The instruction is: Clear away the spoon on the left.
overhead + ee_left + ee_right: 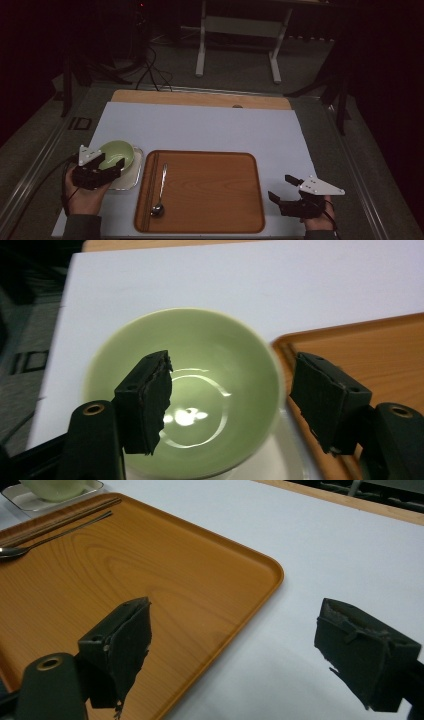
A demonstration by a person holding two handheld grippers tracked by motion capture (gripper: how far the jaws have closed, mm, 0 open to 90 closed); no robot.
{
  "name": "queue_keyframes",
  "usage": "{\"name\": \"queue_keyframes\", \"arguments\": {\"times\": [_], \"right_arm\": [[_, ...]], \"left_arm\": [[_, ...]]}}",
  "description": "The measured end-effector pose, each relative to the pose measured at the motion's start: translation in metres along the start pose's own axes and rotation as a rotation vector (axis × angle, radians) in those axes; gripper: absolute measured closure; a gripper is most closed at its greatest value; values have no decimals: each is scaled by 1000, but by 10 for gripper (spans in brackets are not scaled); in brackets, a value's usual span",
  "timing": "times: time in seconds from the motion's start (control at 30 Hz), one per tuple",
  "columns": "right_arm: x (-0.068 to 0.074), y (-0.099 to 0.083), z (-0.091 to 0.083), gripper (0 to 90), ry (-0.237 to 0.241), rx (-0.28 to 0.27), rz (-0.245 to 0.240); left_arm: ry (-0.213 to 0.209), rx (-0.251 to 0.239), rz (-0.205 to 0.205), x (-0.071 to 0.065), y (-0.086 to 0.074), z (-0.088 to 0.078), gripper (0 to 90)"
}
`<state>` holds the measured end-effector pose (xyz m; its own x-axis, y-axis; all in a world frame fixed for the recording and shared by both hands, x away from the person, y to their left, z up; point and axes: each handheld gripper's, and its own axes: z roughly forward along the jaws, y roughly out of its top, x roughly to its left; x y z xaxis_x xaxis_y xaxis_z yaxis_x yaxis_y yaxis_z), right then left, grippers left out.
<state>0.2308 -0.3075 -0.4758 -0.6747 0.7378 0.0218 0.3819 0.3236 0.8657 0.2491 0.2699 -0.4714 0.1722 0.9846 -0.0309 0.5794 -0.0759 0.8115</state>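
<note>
- The left gripper (111, 165) hangs over the green bowl (118, 153), which sits on a small white dish (131, 179) by the left edge of the white mat (210, 127), just beside the wooden tray (210, 192).
- Its jaws stand wide, one inside the rim (150, 400) and one outside, not pressing.
- Judging by this, the bowl is about to be gripped: close on the rim, then lift.
- The right gripper (281, 189) rests open near the tray's right edge, holding nothing.
- A spoon (160, 192) lies on the tray.

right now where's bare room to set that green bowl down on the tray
The wooden tray is bare across its middle and right, from the spoon to its right rim. The white mat beyond the tray is bare too. It is crowded at the left: chopsticks and spoon along the tray's left edge, the green bowl on its small dish, left gripper over it.
</note>
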Motion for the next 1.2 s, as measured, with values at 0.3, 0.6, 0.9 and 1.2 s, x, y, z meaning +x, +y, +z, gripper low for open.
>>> {"name": "queue_keyframes", "arguments": {"times": [0.3,0.6,0.9,1.2], "right_arm": [[0,0,0,146,1,0,-1],[0,1,0,146,2,-1,-4],[0,1,0,146,1,-2,-7],[0,0,-1,145,0,-3,-5]], "left_arm": [[55,14,-71,18,-6,1,312],[84,69,-151,34,-14,12,312],[74,157,-234,42,-21,24,420],[32,182,-324,47,-23,28,580]]}}
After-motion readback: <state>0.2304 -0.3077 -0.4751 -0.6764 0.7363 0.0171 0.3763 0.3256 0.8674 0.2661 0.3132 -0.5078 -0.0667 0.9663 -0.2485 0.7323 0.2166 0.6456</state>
